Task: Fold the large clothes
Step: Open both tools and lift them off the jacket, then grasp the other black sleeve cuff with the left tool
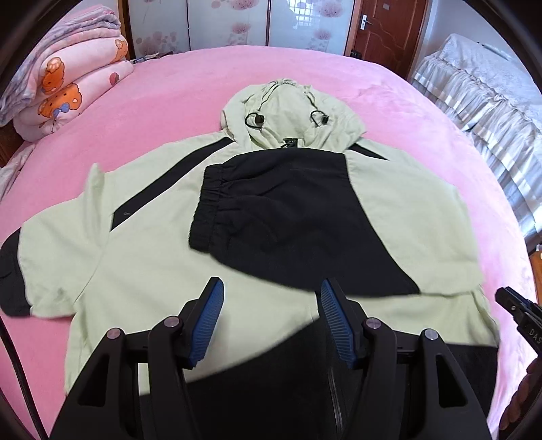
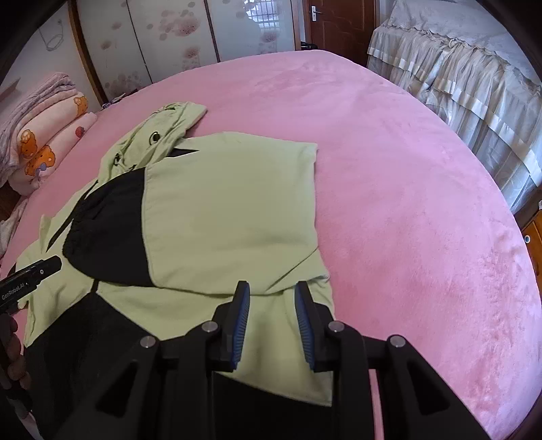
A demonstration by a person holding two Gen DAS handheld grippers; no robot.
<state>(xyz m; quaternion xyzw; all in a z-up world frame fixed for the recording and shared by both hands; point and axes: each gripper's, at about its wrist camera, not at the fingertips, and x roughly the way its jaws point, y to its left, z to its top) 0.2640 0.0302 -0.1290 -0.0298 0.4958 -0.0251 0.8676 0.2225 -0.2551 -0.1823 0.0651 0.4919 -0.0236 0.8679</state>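
A pale green and black hoodie (image 1: 152, 237) lies flat on the pink bed (image 1: 169, 84), its hood (image 1: 288, 111) at the far end. One sleeve is folded across the chest, and its black cuff (image 1: 216, 203) rests near the middle. The other sleeve stretches out to the left. My left gripper (image 1: 271, 282) hovers open above the lower body of the hoodie, with nothing between its blue pads. In the right wrist view the hoodie (image 2: 220, 203) shows its folded side. My right gripper (image 2: 272, 285) hangs over its near right part, jaws narrowly apart and holding nothing.
Folded quilts (image 1: 67, 84) are stacked at the far left of the bed. A second bed with a grey frilled cover (image 1: 491, 101) stands to the right. A brown door (image 1: 382, 30) and sliding panels are behind. Bare pink sheet (image 2: 406, 203) lies right of the hoodie.
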